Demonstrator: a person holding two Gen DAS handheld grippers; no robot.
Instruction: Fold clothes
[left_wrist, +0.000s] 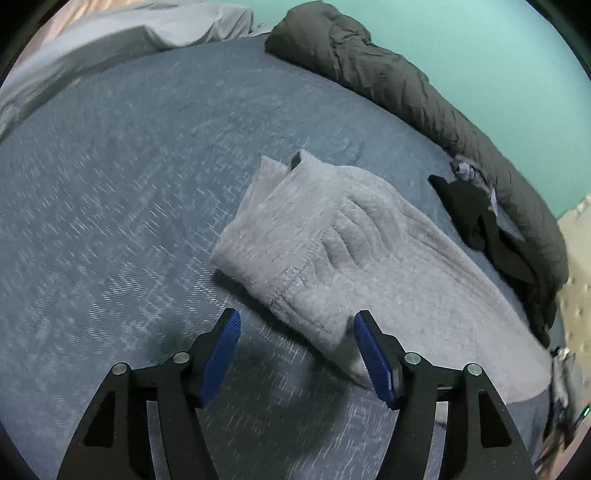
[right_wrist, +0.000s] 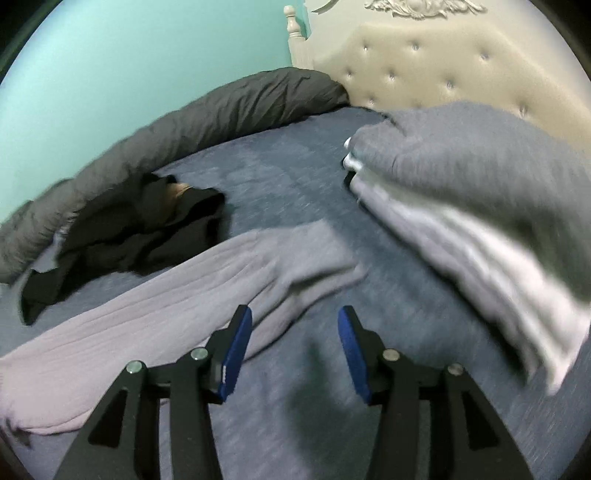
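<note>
Downward tilted, left tool (left_wrist: 297, 321) parted, empty, right tool (right_wrist: 295, 317) parted, empty, over grey garment (left_wrist: 332, 240)

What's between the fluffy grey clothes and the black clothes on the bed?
Only bare blue bedsheet lies between the grey garment and the black clothes, seen from the right wrist.

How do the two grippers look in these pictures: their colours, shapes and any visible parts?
The left gripper and the right gripper look alike. Each has two black angular fingers built as linkages with triangular cut-outs and round silver pins at the pivots. The inner faces carry blue ribbed pads. No cables, markings, hands or sleeves show.
</note>
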